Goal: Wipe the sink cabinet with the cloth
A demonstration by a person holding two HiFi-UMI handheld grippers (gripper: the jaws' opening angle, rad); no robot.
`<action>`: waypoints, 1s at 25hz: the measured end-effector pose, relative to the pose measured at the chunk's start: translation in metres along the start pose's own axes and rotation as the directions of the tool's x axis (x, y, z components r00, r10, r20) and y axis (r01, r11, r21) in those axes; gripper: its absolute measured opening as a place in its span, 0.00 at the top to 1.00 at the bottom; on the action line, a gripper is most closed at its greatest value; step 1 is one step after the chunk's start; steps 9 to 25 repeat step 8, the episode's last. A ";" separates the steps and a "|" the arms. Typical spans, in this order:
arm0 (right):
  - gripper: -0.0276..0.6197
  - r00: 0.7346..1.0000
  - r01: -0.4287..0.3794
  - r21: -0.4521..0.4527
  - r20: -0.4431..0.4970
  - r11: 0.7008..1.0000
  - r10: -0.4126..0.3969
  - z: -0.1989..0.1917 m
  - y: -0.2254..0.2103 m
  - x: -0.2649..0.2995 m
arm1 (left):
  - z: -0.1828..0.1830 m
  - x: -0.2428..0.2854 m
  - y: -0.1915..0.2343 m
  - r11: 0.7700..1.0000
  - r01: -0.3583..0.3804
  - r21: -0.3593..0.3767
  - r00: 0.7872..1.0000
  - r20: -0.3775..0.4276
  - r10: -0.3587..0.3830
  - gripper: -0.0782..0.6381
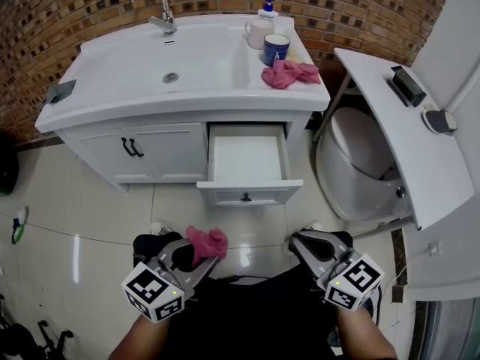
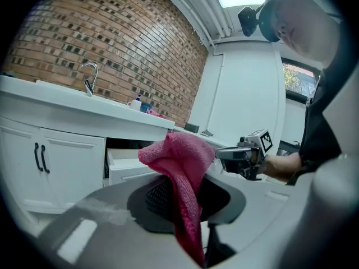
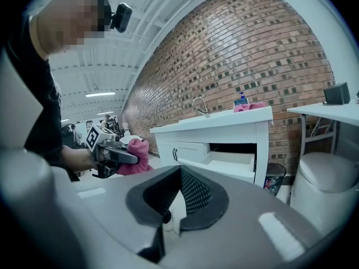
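Note:
The white sink cabinet (image 1: 161,150) stands ahead against the brick wall, its right drawer (image 1: 247,157) pulled open. My left gripper (image 1: 199,256) is held low near my body, shut on a pink cloth (image 1: 207,243). In the left gripper view that pink cloth (image 2: 182,167) bunches above the jaws and hangs down between them. The right gripper (image 1: 301,241) is level with the left one, shut, with nothing in it. In the right gripper view its pads (image 3: 193,190) meet at the tip, and the left gripper (image 3: 115,153) with the cloth (image 3: 136,152) shows to the side.
A second pink cloth (image 1: 289,73), a blue mug (image 1: 275,49), a white cup (image 1: 257,33) and a soap bottle (image 1: 268,9) sit on the counter's right end. The faucet (image 1: 160,7) is at the back. A toilet (image 1: 358,163) and a white slanted panel (image 1: 390,137) stand to the right.

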State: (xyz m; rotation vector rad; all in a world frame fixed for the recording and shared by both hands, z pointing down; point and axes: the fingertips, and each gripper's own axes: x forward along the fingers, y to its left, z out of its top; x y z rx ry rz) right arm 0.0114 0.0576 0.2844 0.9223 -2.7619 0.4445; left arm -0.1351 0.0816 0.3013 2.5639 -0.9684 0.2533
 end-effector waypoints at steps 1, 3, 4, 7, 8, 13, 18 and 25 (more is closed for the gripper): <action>0.95 1.000 -0.001 -0.002 0.000 1.000 0.001 0.000 0.000 0.000 | 0.001 0.001 -0.001 1.000 0.001 0.001 1.000 0.002 -0.001 0.74; 0.95 1.000 -0.002 -0.003 -0.003 1.000 0.002 0.000 0.000 -0.001 | 0.002 0.003 -0.004 1.000 0.008 0.006 1.000 0.009 -0.009 0.74; 0.95 1.000 -0.001 -0.002 -0.004 1.000 0.001 0.000 0.000 -0.002 | 0.003 0.004 -0.005 1.000 0.012 0.009 1.000 0.012 -0.012 0.74; 0.95 1.000 0.002 0.002 -0.006 1.000 -0.002 -0.002 0.000 -0.004 | 0.005 0.006 -0.007 1.000 0.020 0.017 1.000 0.015 -0.020 0.74; 0.95 1.000 0.003 0.004 -0.007 1.000 -0.003 -0.003 -0.001 -0.005 | 0.005 0.006 -0.007 1.000 0.022 0.020 1.000 0.016 -0.023 0.74; 0.95 1.000 0.003 0.004 -0.007 1.000 -0.003 -0.003 -0.001 -0.005 | 0.005 0.006 -0.007 1.000 0.022 0.020 1.000 0.016 -0.023 0.74; 0.95 1.000 0.003 0.004 -0.007 1.000 -0.003 -0.003 -0.001 -0.005 | 0.005 0.006 -0.007 1.000 0.022 0.020 1.000 0.016 -0.023 0.74; 0.95 1.000 0.003 0.004 -0.007 1.000 -0.003 -0.003 -0.001 -0.005 | 0.005 0.006 -0.007 1.000 0.022 0.020 1.000 0.016 -0.023 0.74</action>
